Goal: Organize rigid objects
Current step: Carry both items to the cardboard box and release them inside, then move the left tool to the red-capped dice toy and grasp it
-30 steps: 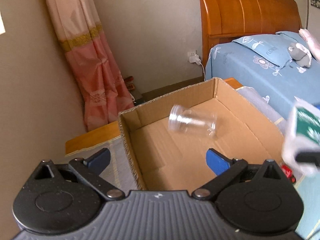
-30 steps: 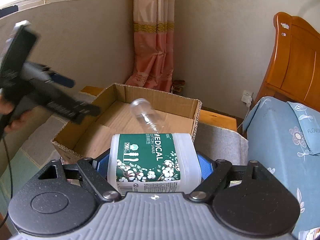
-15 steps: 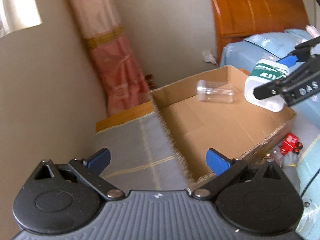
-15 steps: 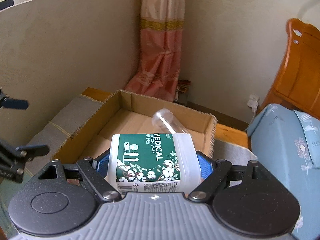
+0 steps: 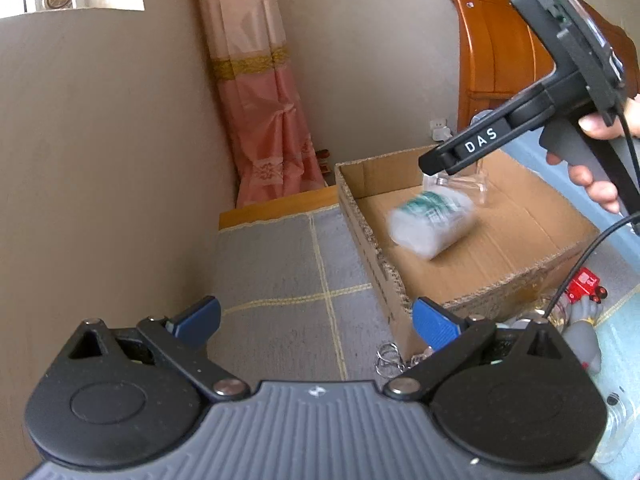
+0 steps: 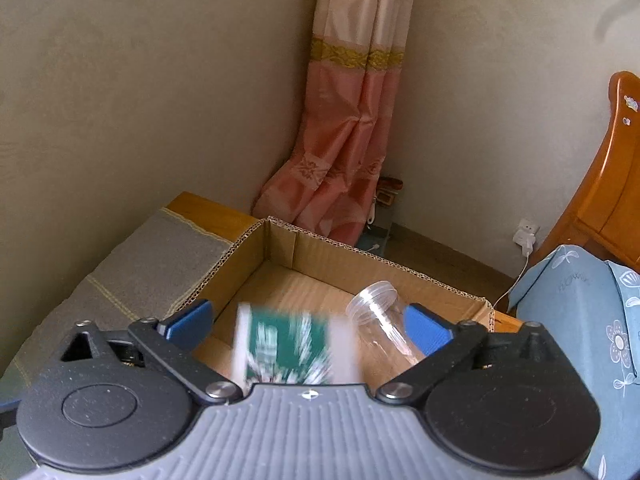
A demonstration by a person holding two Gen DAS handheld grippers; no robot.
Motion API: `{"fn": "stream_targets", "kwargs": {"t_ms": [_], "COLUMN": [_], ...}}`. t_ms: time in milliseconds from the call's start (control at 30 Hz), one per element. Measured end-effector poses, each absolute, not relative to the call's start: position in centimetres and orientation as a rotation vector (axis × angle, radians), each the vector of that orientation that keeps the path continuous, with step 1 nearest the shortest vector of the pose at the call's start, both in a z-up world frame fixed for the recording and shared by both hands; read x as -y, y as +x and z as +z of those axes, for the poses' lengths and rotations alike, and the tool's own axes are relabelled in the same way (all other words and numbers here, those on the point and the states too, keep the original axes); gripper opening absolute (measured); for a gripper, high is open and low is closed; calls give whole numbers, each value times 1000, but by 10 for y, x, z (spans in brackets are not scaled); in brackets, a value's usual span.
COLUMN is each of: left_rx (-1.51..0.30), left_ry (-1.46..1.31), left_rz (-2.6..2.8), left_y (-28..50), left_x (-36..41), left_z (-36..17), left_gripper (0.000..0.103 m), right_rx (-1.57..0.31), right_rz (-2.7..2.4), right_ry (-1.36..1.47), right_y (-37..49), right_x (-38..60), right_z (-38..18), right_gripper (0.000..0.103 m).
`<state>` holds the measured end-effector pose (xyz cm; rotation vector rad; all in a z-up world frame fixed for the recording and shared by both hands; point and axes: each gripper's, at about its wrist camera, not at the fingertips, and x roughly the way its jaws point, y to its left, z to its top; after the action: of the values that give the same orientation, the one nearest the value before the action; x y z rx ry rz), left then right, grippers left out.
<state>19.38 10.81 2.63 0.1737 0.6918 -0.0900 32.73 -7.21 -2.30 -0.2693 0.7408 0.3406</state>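
Observation:
An open cardboard box [image 5: 360, 216] [image 6: 320, 248] stands on a grey cloth. A white cotton swab tub with a green label [image 5: 432, 220] [image 6: 288, 344] is blurred, falling free inside the box below my right gripper. A clear plastic jar [image 5: 460, 182] [image 6: 384, 320] lies on its side in the box. My right gripper [image 6: 308, 324] is open above the box; its body shows in the left wrist view [image 5: 500, 136]. My left gripper [image 5: 316, 320] is open and empty, held back over the cloth left of the box.
A red toy car [image 5: 586, 284], a metal key ring [image 5: 388, 356] and a grey toy [image 5: 584, 336] lie in front of the box. A pink curtain [image 6: 352, 128], a wooden headboard [image 5: 500, 52] and a blue bed [image 6: 580, 300] surround the spot.
My right gripper opened and let go of the cotton swab tub, which now drops into the box. My left gripper pulled back and left, away from the box.

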Motion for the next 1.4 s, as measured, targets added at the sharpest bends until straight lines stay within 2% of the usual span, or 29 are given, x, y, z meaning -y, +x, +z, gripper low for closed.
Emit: {"fn": "stream_targets", "kwargs": {"t_ms": [600, 1133, 1400], "left_rx": [-699, -688, -715], "left_ry": [135, 212, 171], "left_rz": [-105, -98, -139], "left_y": [140, 100, 96], "left_x": [-85, -56, -55], "left_z": [23, -14, -23], "left_gripper": [102, 102, 102], "right_rx": [-747, -842, -910], "right_rz": [376, 335, 284], "right_ry": [-187, -116, -164], "right_y": [214, 108, 87], "right_x": [115, 120, 103], "right_z": [-14, -81, -117], "right_gripper": [103, 103, 103]}}
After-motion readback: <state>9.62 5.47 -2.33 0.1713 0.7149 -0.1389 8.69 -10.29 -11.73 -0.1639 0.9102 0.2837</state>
